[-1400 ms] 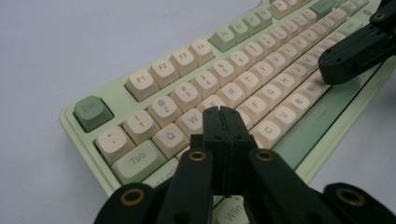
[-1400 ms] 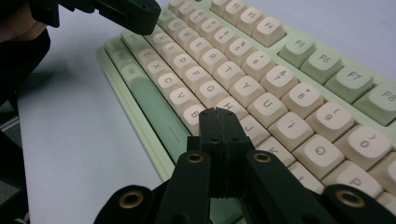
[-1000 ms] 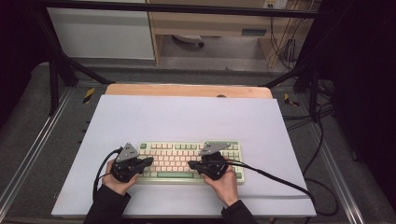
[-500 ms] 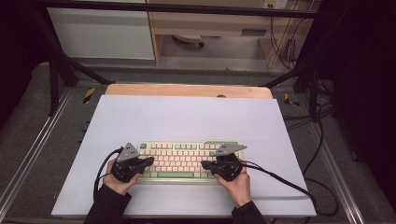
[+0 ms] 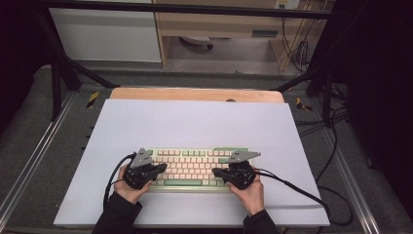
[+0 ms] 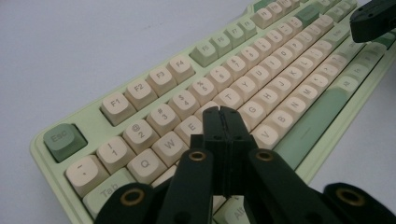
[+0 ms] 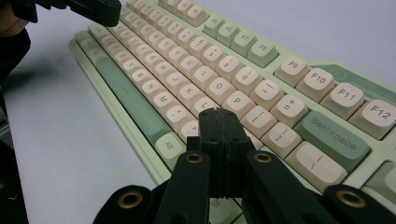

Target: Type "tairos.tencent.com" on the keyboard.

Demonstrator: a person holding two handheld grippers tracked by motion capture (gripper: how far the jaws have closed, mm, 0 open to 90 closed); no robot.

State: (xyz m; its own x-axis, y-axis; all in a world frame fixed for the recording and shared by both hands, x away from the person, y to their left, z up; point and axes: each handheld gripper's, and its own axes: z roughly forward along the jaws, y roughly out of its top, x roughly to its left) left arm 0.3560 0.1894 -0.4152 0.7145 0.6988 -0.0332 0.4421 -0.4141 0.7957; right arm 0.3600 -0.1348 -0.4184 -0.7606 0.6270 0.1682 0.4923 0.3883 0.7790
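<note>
A pale green keyboard (image 5: 195, 165) with cream keys lies on the white mat near the front edge. My left gripper (image 5: 163, 167) hovers over the keyboard's left end, jaws shut with nothing between them; in the left gripper view its tips (image 6: 220, 111) point at the keys around E and R (image 6: 187, 127). My right gripper (image 5: 217, 171) sits over the keyboard's right end, jaws likewise shut and empty; in the right gripper view its tips (image 7: 217, 113) hang above the keys near L and P (image 7: 238, 103). Whether either tip touches a key I cannot tell.
The white mat (image 5: 195, 122) covers a wooden table (image 5: 195, 94) inside a black frame. Cables (image 5: 292, 187) trail from each gripper across the mat. Behind the table stand a white cabinet (image 5: 107, 34) and wooden furniture (image 5: 219, 24).
My right gripper has shifted rightward along the keyboard toward its right end. The left gripper has stayed in place.
</note>
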